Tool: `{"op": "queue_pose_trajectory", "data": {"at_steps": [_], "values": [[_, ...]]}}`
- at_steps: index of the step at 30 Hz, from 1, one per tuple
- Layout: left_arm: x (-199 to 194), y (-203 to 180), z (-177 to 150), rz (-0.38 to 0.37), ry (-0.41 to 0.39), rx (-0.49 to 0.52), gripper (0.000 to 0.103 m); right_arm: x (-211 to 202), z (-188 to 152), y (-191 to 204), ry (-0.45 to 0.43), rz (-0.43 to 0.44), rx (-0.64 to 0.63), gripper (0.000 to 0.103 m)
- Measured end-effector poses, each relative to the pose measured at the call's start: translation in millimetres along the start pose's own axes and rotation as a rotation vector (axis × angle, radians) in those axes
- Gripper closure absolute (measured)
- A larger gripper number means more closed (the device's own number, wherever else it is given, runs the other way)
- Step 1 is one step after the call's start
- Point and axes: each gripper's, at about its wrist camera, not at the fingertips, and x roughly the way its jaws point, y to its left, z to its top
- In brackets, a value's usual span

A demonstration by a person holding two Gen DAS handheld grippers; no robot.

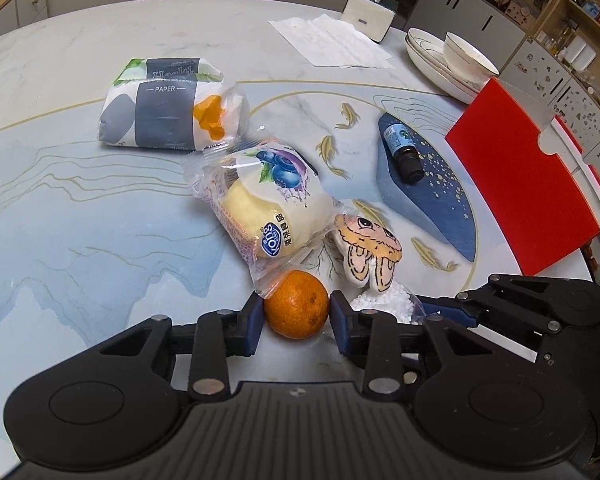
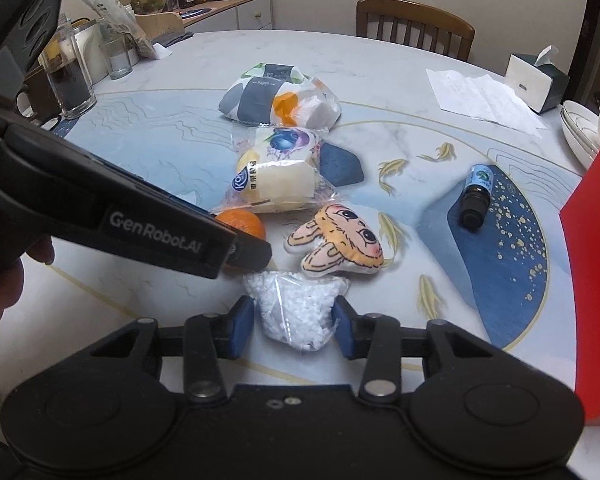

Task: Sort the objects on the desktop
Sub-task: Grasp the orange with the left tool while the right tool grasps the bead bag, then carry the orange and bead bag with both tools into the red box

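An orange (image 1: 296, 304) sits between the fingers of my left gripper (image 1: 296, 312), whose blue pads touch its sides. In the right wrist view the orange (image 2: 242, 222) is half hidden behind the left gripper's body (image 2: 140, 216). My right gripper (image 2: 294, 320) has its pads around a small bag of white beads (image 2: 296, 308) on the table; that bag (image 1: 384, 302) also shows in the left wrist view. Beyond lie a plush face toy (image 1: 370, 252) (image 2: 340, 240), a bagged blueberry bread (image 1: 268, 204) (image 2: 278, 172), a tissue pack (image 1: 164, 112) (image 2: 276, 96) and a small dark bottle (image 1: 404, 152) (image 2: 476, 196).
A red box (image 1: 528, 184) (image 2: 596, 280) stands at the right. Stacked white dishes (image 1: 448, 60), a tissue box (image 1: 370, 12) (image 2: 536, 80) and paper sheets (image 1: 332, 42) sit at the far right. Glass jars (image 2: 72, 80) stand far left. A chair (image 2: 416, 26) is behind the table.
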Motion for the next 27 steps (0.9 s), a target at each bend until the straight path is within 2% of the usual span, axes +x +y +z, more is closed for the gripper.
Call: {"op": "queue_pose_trajectory", "data": {"at_steps": [5,13,27], "values": [[-3.2,0.1,-4.6,-0.010,0.008,-0.010,0.070,-4.0,-3.7,-0.9,0.001,0.005,0.003,0.068],[-9.9,-5.5,-12.2,-0.032,0.010,-0.003,0.070,-17.4,-15.5,-10.8,0.000,-0.013,0.029,0.069],[-28.5,-31.4,-9.9,-0.059,-0.009,0.051,0.070,-56.7,-16.7,-38.2,-0.059,-0.030,0.095,0.070]]}}
